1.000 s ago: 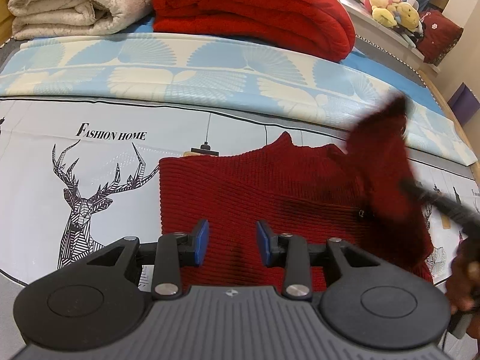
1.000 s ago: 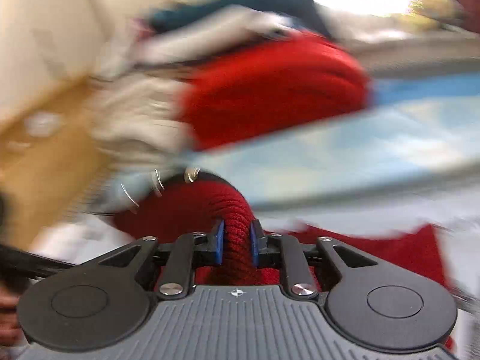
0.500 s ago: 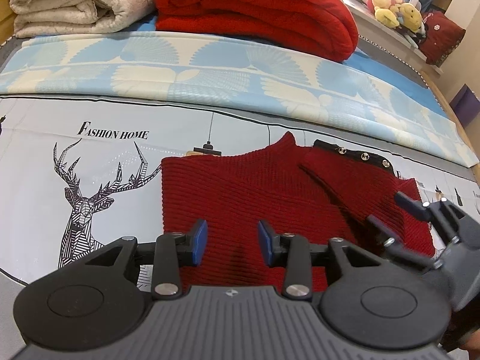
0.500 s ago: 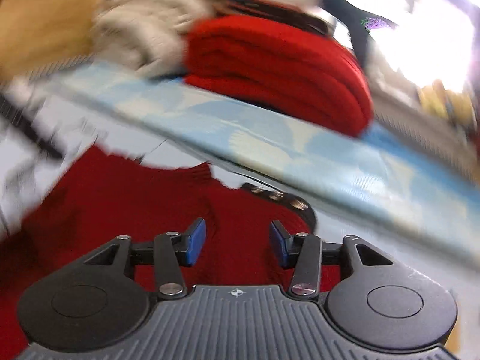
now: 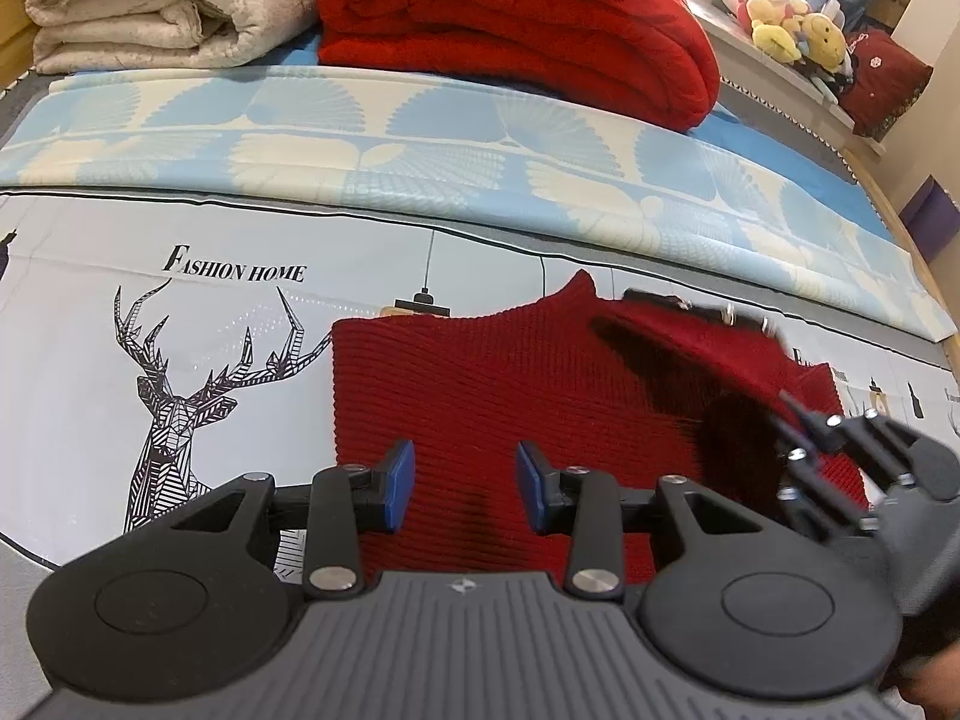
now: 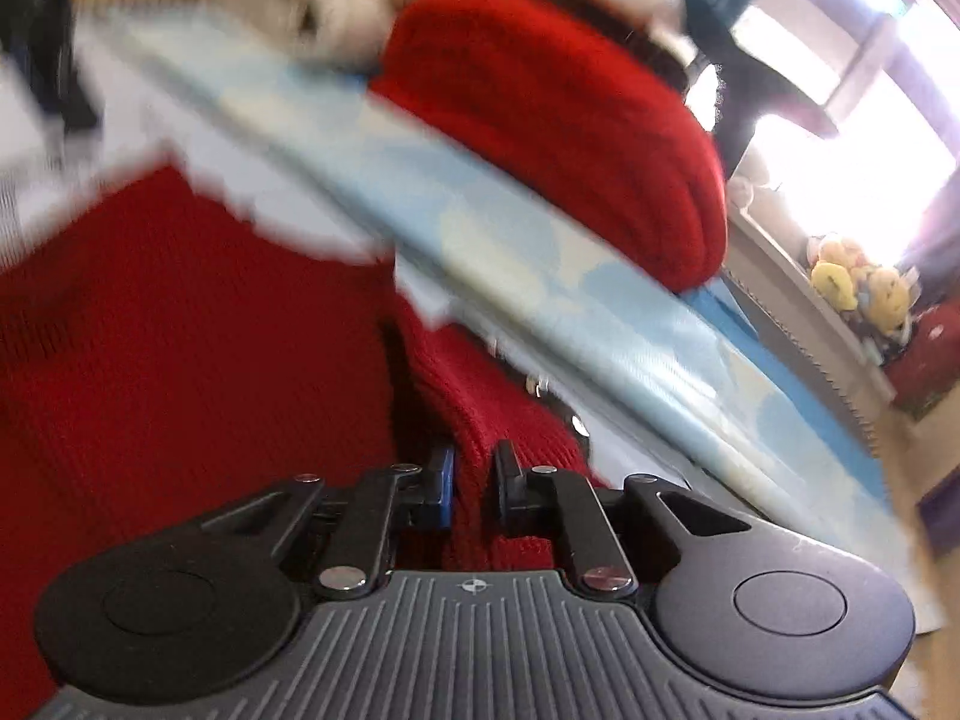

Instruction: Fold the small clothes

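A small dark red knit sweater (image 5: pixel 480 384) lies flat on the printed bed sheet (image 5: pixel 120 312). My left gripper (image 5: pixel 462 483) is open and empty, just above the sweater's near hem. My right gripper (image 6: pixel 474 474) is shut on the sweater's sleeve (image 6: pixel 480 420), which has a black cuff with metal buttons (image 5: pixel 702 309). In the left wrist view the right gripper (image 5: pixel 798 420) holds that sleeve lifted over the sweater's right side. The right wrist view is blurred by motion.
A folded red blanket (image 5: pixel 516 18) and a cream blanket (image 5: pixel 156 6) lie at the far side of the bed, behind a blue-and-cream leaf-pattern strip (image 5: pixel 420 138). Plush toys (image 5: pixel 792 30) sit on a ledge at far right. The bed's wooden edge (image 5: pixel 900 222) runs along the right.
The right gripper was open over the laid-down sleeve half a second ago. Now it is shut on the sleeve and has lifted it off the sweater. The left gripper has stayed still.
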